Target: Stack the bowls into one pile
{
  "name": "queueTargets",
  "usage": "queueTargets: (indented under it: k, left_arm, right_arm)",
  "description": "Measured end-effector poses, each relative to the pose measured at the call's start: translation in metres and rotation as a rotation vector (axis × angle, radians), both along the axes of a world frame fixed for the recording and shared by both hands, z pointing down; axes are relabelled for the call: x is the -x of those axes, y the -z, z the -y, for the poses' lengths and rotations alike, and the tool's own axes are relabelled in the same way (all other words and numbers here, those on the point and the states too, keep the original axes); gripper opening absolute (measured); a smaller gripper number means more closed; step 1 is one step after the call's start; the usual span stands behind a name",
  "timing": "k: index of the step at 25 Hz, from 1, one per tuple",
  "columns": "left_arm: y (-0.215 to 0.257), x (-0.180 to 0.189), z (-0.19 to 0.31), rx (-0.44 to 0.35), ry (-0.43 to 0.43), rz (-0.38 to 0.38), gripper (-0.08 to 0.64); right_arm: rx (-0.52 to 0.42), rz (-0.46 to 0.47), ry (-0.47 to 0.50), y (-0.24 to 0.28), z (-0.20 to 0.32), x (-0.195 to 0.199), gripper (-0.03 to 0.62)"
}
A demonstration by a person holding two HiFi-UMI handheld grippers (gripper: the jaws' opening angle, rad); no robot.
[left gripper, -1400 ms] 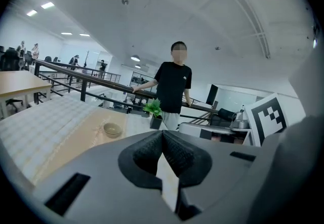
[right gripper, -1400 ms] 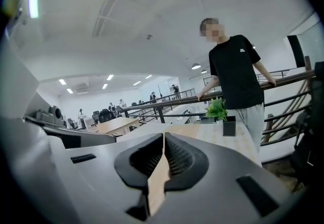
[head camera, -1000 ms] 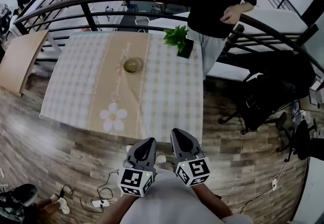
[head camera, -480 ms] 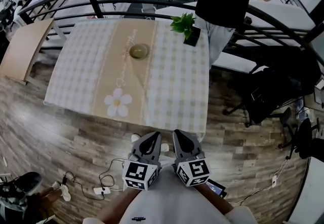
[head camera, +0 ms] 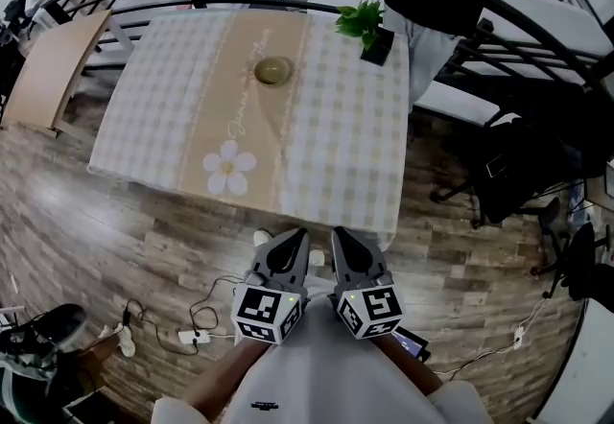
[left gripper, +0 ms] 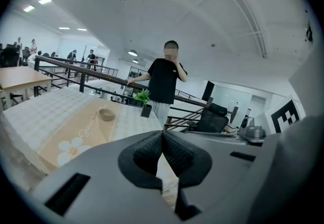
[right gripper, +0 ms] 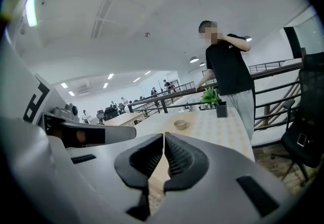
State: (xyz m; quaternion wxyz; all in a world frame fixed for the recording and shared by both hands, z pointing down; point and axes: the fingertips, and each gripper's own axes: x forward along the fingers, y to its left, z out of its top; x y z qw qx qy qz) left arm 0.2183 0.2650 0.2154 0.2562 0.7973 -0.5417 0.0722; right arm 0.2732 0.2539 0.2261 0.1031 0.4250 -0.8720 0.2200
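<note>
I'm standing back from the table, holding the left gripper and right gripper at my waist, jaws pressed together on nothing, probably resting. The bowl is sitting well away on the runner, seemingly one pile. The runner's script is staying unreadable.
</note>
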Motion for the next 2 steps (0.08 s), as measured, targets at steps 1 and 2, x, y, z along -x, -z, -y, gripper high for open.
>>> queueTargets:
  k: [1,2]
  left_arm:
    - [-0.0005,0.0000,0.0014,-0.002,0.003,0.001,0.018]
    - [-0.0009,0.0000,0.0029,-0.004,0.006,0.001,0.018]
  right_arm:
    - [-0.002,-0.001,-0.001,-0.0002,0.0007,-0.0009,0.038]
    - [-0.004,-0.002,-0.002,-0.0004,0.0014,-0.0018,0.038]
